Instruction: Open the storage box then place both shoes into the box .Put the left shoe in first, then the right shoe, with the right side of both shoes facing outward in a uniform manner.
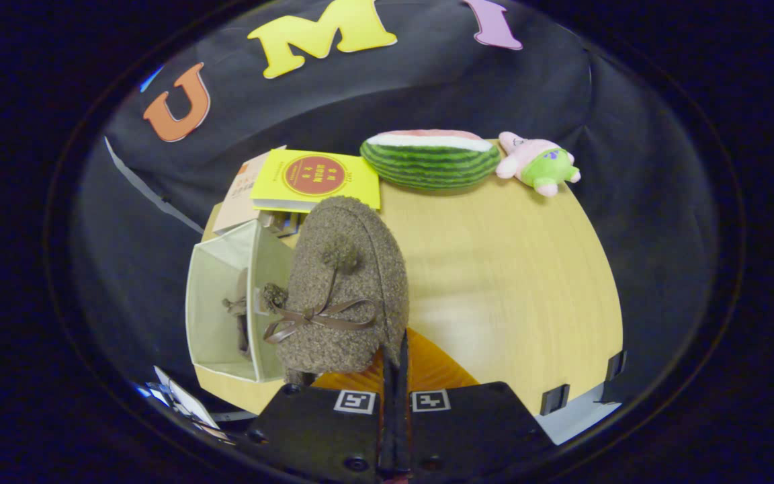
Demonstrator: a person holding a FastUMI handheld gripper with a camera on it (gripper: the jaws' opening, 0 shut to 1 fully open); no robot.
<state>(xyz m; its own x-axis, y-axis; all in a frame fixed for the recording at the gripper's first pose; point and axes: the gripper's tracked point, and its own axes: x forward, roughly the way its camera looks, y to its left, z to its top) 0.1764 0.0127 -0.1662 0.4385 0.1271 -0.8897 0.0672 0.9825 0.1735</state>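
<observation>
Shoe (347, 289) is held aloft beside the open storage box (216, 269), seemingly pinched at its edge by the closed gripper (395, 363); another shoe (242, 309) is seen inside.

- Shoes: two. One fuzzy brown shoe (347, 289) with a ribbon bow sits between the fingers of the gripper (394, 363), which are closed on its edge; a second shoe (240, 310) lies inside the box.
- Storage box (216, 269): one, open.
- Books: two. One yellow book (316, 180) on top, one pale book (242, 195) beneath.
- Plush toys: two. One watermelon slice (431, 159), one pink-and-green figure (538, 165).
- Table (514, 269): one.
</observation>
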